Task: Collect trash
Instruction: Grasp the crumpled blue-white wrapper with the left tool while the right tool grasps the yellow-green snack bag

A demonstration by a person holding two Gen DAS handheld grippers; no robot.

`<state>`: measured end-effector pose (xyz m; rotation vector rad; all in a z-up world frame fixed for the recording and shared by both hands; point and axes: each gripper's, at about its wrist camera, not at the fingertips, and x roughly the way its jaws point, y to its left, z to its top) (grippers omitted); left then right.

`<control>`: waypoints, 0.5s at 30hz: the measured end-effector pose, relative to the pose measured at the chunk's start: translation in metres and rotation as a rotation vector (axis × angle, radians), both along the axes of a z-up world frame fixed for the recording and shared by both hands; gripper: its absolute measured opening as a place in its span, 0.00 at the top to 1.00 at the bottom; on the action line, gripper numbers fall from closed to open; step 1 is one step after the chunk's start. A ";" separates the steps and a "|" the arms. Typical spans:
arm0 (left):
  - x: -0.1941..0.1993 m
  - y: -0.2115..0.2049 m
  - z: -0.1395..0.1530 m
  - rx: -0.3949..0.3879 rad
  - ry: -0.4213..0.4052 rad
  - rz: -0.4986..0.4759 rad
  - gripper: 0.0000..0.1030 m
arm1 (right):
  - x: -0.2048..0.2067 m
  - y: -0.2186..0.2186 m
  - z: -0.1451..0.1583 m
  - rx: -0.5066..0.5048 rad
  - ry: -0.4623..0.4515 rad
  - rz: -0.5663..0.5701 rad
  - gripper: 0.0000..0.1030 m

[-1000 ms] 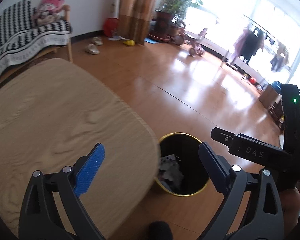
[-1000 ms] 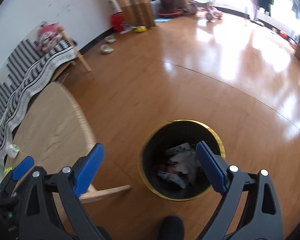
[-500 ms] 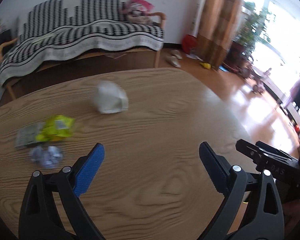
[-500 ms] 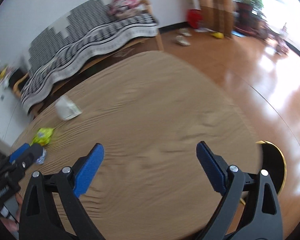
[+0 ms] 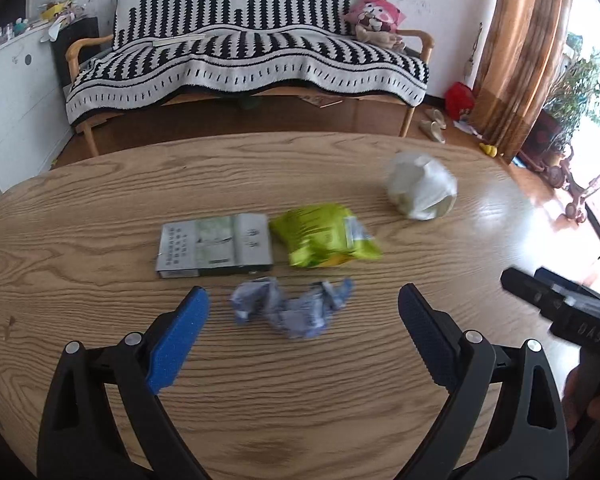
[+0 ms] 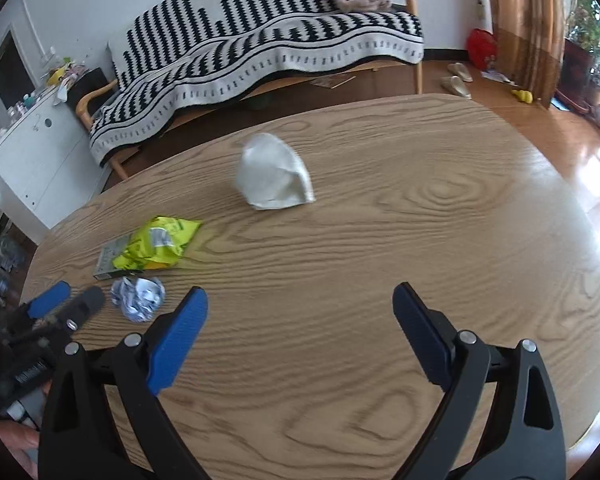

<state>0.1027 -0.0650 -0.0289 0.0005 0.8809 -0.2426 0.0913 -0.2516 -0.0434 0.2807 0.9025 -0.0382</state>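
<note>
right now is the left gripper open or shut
Open: the left gripper has its blue pads spread wide with nothing between them, hovering over the crumpled wrapper on the table.

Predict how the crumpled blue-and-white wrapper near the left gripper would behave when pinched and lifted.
The crumpled wrapper looks like thin, creased film, so probably very light and likely to squash between the fingers. Irregular and low on the table, it seems unlikely to roll.

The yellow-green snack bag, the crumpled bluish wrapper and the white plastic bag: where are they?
yellow-green snack bag (image 5: 324,236), left wrist view, middle of its face.
crumpled bluish wrapper (image 5: 292,306), left wrist view, centre of the wad.
white plastic bag (image 6: 274,178), right wrist view, its front side.
</note>
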 end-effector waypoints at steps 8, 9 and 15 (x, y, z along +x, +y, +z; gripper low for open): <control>0.019 0.003 -0.038 0.010 0.031 -0.023 0.10 | 0.022 0.014 -0.007 0.016 0.004 0.023 0.12; 0.022 0.005 -0.041 -0.004 0.038 -0.019 0.10 | 0.024 0.016 -0.008 0.019 0.006 0.026 0.12; 0.027 0.003 -0.045 -0.032 0.049 -0.048 0.41 | 0.042 0.035 -0.018 0.030 0.018 0.077 0.12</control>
